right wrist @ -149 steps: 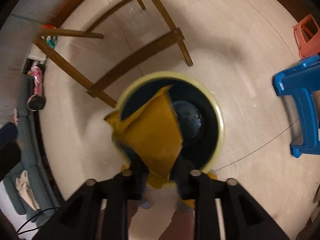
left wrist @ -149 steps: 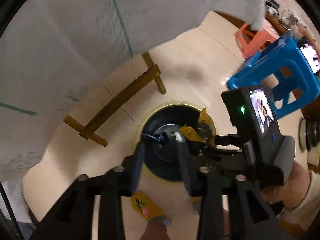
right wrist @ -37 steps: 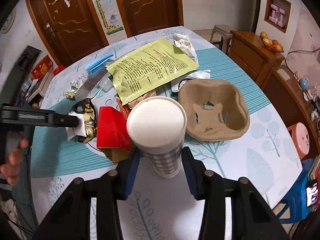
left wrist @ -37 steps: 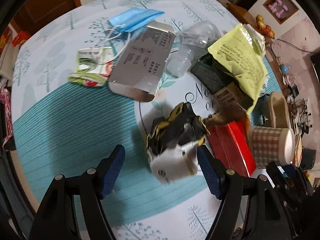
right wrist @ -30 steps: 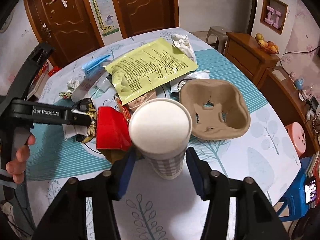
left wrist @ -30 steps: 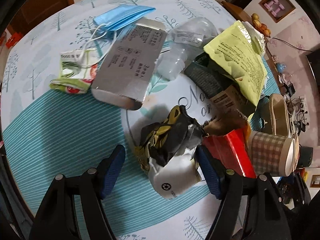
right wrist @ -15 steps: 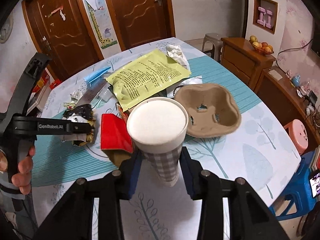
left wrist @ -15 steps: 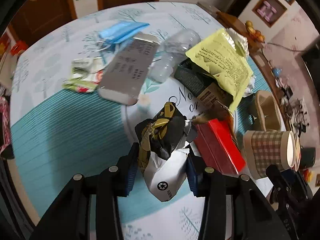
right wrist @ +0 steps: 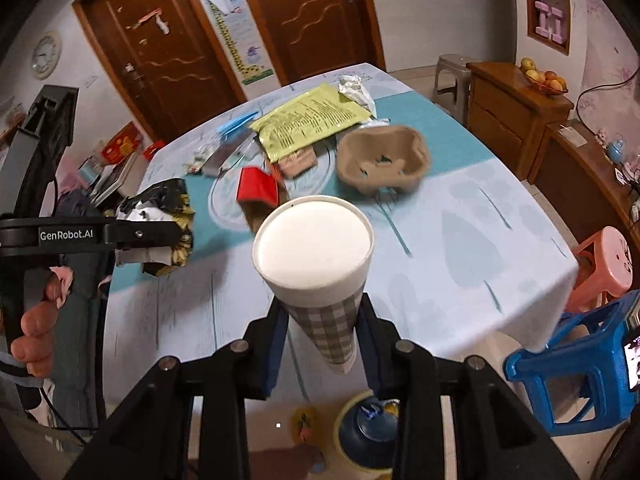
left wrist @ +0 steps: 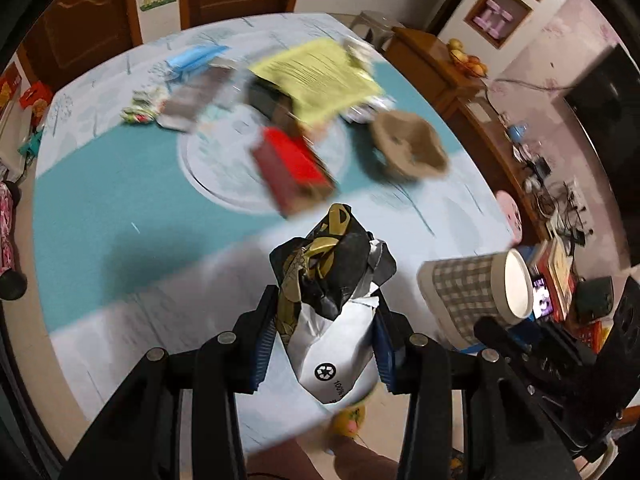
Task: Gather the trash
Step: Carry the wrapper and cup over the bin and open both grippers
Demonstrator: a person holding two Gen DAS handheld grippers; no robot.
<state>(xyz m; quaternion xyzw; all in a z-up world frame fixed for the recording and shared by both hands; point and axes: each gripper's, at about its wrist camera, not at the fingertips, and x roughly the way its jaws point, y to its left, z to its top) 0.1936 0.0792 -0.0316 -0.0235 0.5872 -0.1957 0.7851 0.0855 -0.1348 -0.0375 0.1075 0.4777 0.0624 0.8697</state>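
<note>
1. Counter (right wrist: 460, 216) with teal and white cloth carried leftover trash: yellow-green pouch (right wrist: 308, 120), brown pulp cup tray (right wrist: 380, 164), red box (right wrist: 258, 190).
2. Bin (right wrist: 368, 432) sat on the floor below the counter edge.
3. Right claw (right wrist: 322, 344) was clamped on the checked paper cup (right wrist: 316, 248), jaws closing, cup held clear above the counter.
4. Left claw (left wrist: 324, 344) was clamped on the crumpled black and silver wrapper (left wrist: 332, 292), lifted off the counter.
</note>
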